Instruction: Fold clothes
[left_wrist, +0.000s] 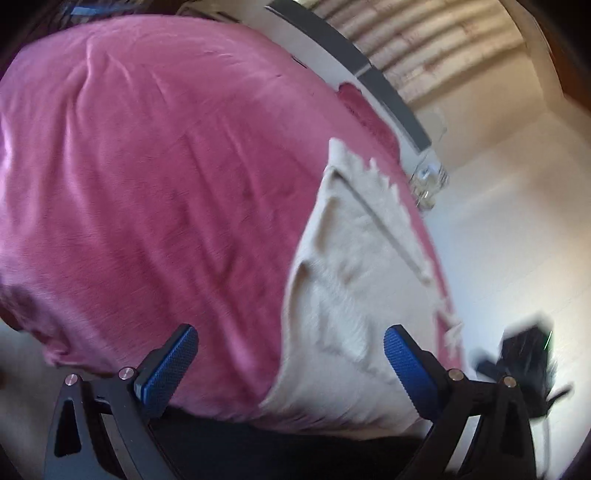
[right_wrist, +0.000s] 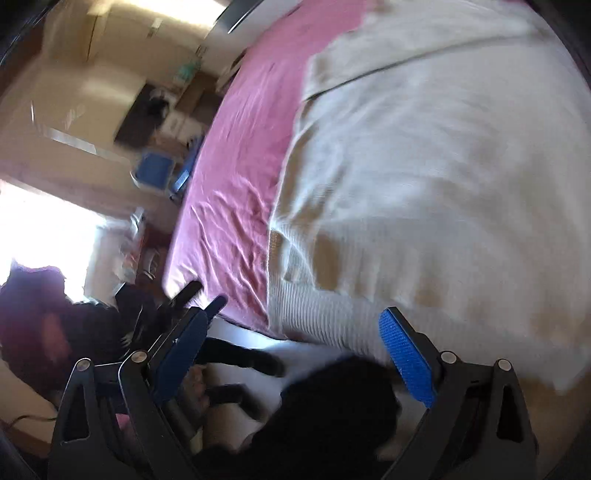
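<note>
A cream knitted garment (left_wrist: 351, 295) lies spread on a pink bedsheet (left_wrist: 147, 166). In the left wrist view it lies at the right of the bed, near the edge. My left gripper (left_wrist: 290, 362) is open and empty, just above the garment's near edge and the sheet. In the right wrist view the garment (right_wrist: 443, 166) fills the right side, its ribbed hem (right_wrist: 314, 314) at the bed's near edge. My right gripper (right_wrist: 295, 343) is open and empty, held just off the bed's edge by the hem. Both views are motion-blurred.
A white and grey headboard (left_wrist: 354, 62) runs behind the bed. Pale floor (left_wrist: 517, 221) lies to the right, with a clear container (left_wrist: 428, 181) and a dark object (left_wrist: 524, 362). The right wrist view shows the pink sheet (right_wrist: 229, 184), a blue bin (right_wrist: 155, 170) and dark clothing (right_wrist: 332, 406) below.
</note>
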